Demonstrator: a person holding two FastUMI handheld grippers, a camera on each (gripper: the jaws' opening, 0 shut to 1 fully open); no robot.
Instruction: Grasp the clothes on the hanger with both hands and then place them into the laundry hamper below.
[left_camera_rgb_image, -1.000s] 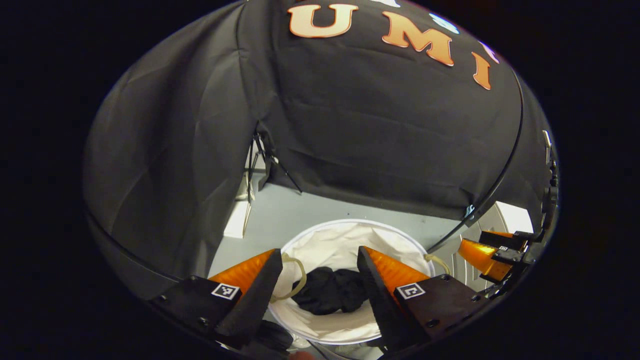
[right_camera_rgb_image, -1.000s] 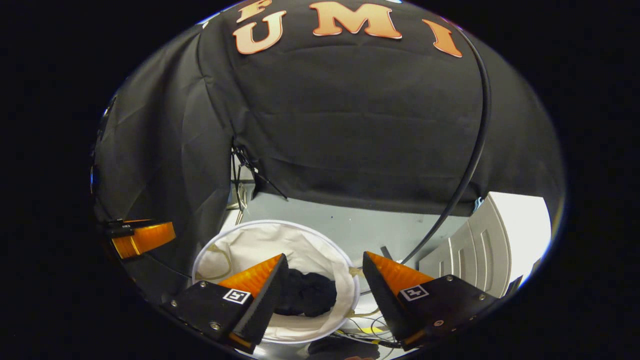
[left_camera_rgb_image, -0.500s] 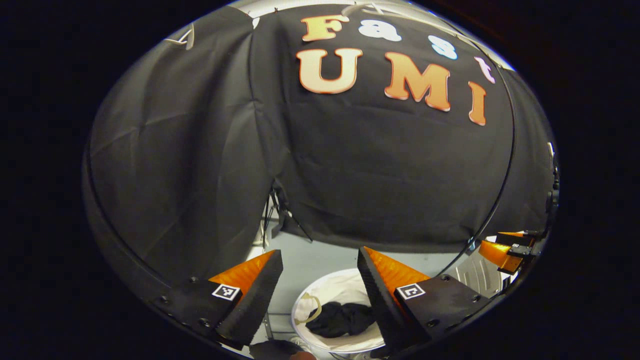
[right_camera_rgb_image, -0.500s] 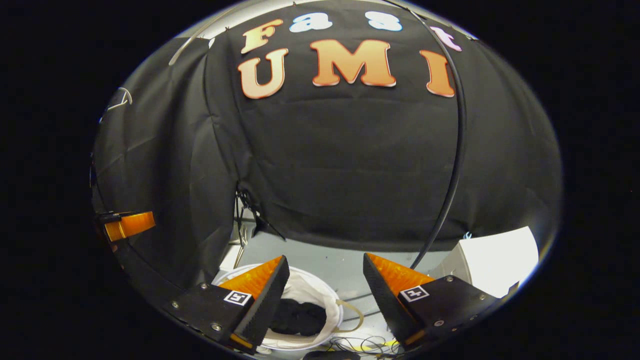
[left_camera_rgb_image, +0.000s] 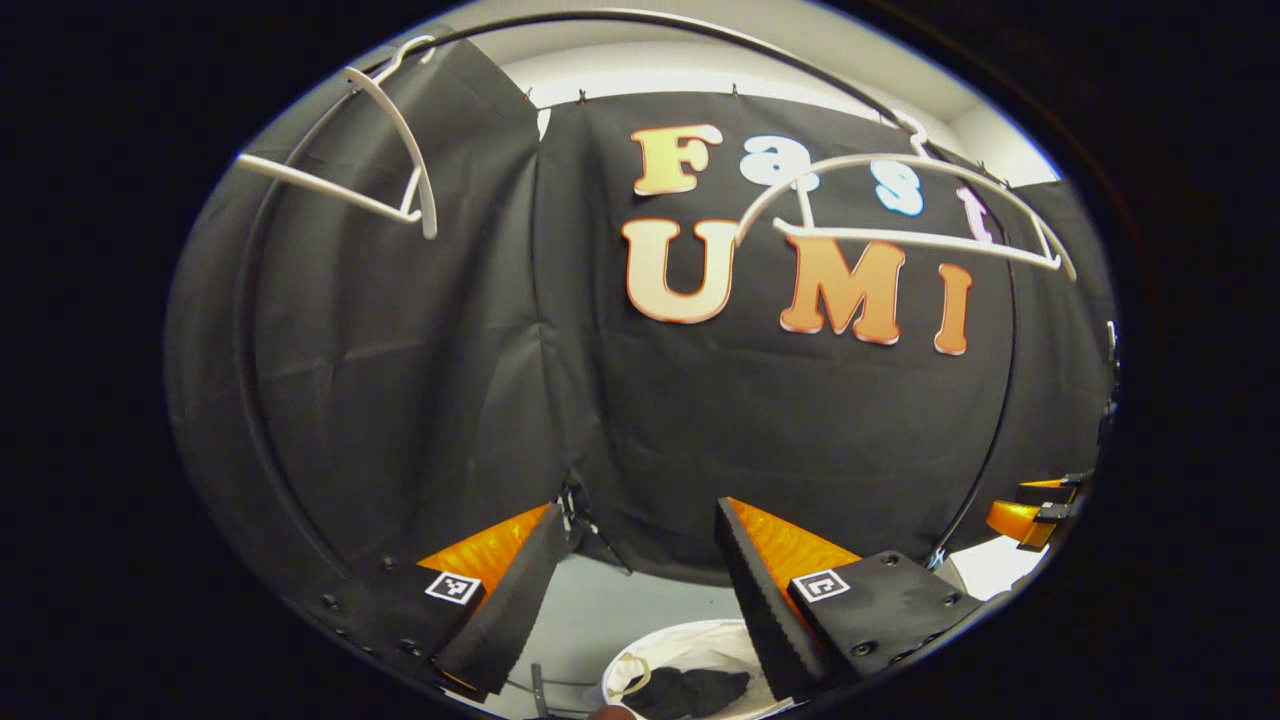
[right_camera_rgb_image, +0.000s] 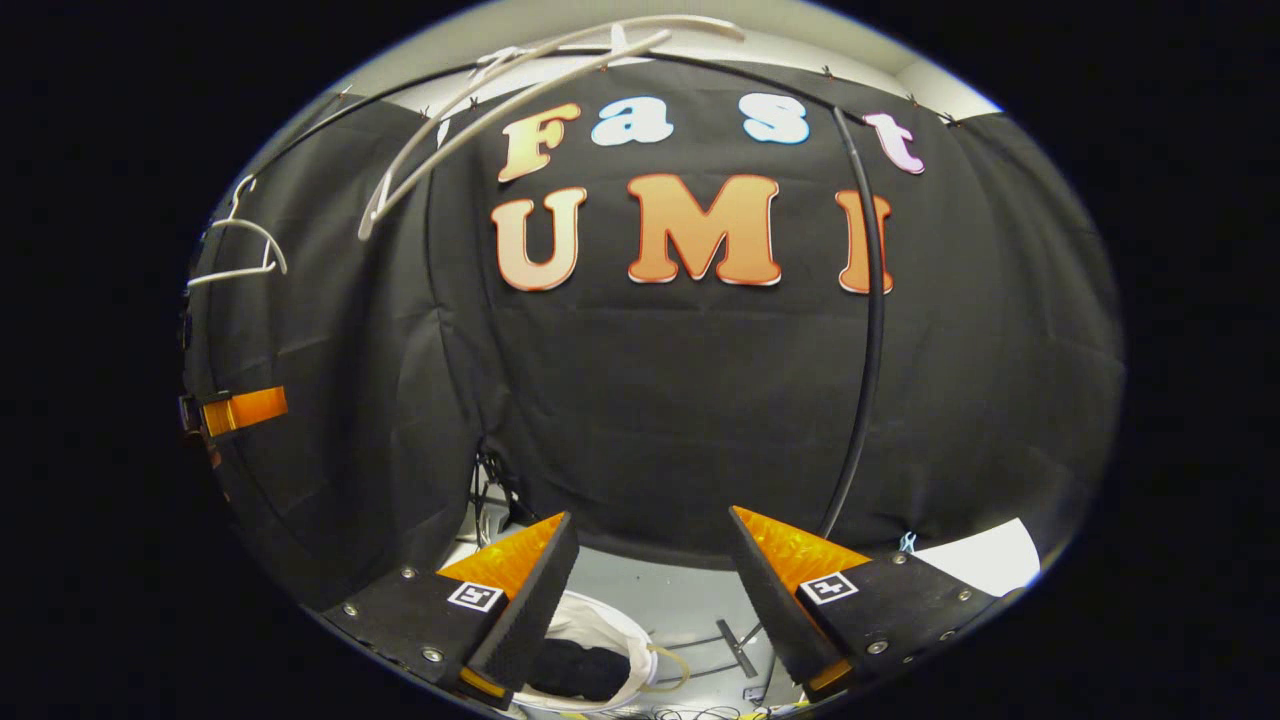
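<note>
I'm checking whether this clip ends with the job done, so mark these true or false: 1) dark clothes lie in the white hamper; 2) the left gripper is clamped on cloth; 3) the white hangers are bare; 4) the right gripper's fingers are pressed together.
1) True: the dark clothes lie inside the white hamper.
2) False: the left gripper is open and holds nothing.
3) True: both white hangers hang bare.
4) False: the right gripper stands open, with a wide gap between its fingers.
</note>
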